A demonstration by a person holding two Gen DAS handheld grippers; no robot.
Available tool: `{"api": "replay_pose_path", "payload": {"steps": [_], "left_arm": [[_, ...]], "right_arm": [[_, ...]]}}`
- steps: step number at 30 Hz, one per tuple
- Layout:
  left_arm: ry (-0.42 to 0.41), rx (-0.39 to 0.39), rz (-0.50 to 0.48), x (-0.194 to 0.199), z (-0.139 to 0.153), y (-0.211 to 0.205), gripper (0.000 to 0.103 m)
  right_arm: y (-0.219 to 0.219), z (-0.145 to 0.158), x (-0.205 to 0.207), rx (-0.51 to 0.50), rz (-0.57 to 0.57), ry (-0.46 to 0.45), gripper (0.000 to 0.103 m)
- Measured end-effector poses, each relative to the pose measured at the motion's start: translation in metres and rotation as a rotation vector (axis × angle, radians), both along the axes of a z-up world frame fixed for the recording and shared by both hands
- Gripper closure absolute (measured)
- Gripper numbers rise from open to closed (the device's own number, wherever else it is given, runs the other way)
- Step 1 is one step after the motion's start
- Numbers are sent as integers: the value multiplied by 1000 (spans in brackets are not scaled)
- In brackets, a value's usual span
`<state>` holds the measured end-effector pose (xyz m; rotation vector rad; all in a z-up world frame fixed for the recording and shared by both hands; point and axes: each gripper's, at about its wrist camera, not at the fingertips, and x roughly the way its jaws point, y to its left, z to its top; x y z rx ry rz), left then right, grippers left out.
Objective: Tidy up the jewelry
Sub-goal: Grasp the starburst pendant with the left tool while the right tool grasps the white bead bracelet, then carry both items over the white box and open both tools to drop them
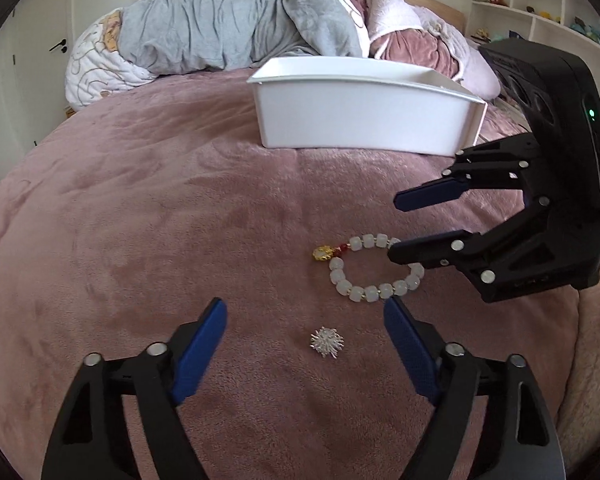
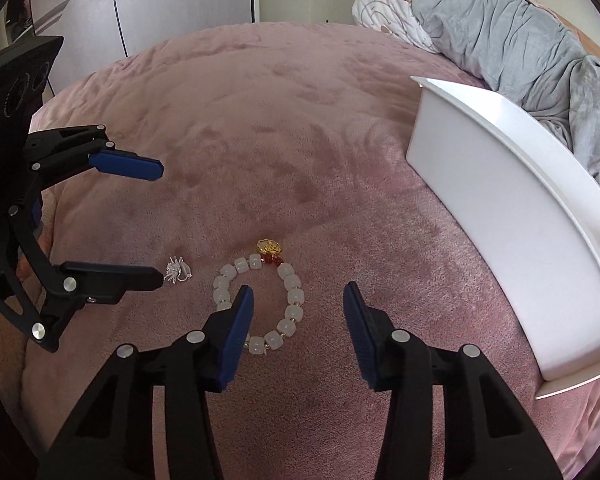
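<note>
The bead bracelet [image 1: 370, 269] lies flat on the pink blanket [image 1: 140, 220] of the bed, a loop of pale beads with a gold charm [image 1: 323, 254] and red beads on the side away from the right tool. The silver snowflake brooch [image 1: 327, 342] rests just beside the bracelet, apart from it. The white box [image 1: 360, 120] stands on the blanket well beyond the bracelet. The left tool [image 1: 304, 320] has its 2 fingers spread wide, straddling the brooch without touching it. The right tool [image 2: 298, 300] is likewise spread, its fingers over the bracelet's near half; contact cannot be told. A grey bundle [image 1: 228, 28] lies behind the box.
</note>
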<state>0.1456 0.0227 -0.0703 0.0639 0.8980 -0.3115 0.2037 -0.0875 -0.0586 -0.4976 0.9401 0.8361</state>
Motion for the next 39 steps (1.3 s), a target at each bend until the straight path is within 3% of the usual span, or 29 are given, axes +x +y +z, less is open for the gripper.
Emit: {"api": "replay_pose_path", "payload": {"steps": [4,6,7,14,17,29,34,39], "left_arm": [[71,-28,-50,2,-15,-6,40],[102,-12,-76,3,-24,-10,57],[112,-9,-86,4,-27,-12,59],[130,-53,-87,13,-36,-6,79],[139,-92,-77,14,-35,-1,80],[104,-57,-15,8,-28,5,80],[104,-101,38,9,-20,12,79],[40,-102,66,19,4,10,79]], "right_arm": [[5,-14,1,-34,15,26,67],[7,-19,2,-37,21,42,74],[9,-21,3,-40,22,51,77],[20,-30,4,-25,37,82,92],[18,-27,7,3,28,92,92],[-3,12,11,116,-28,33,92],[-19,40,13,203,-57,2,92],[-38,73,15,296,-97,-49,92]]}}
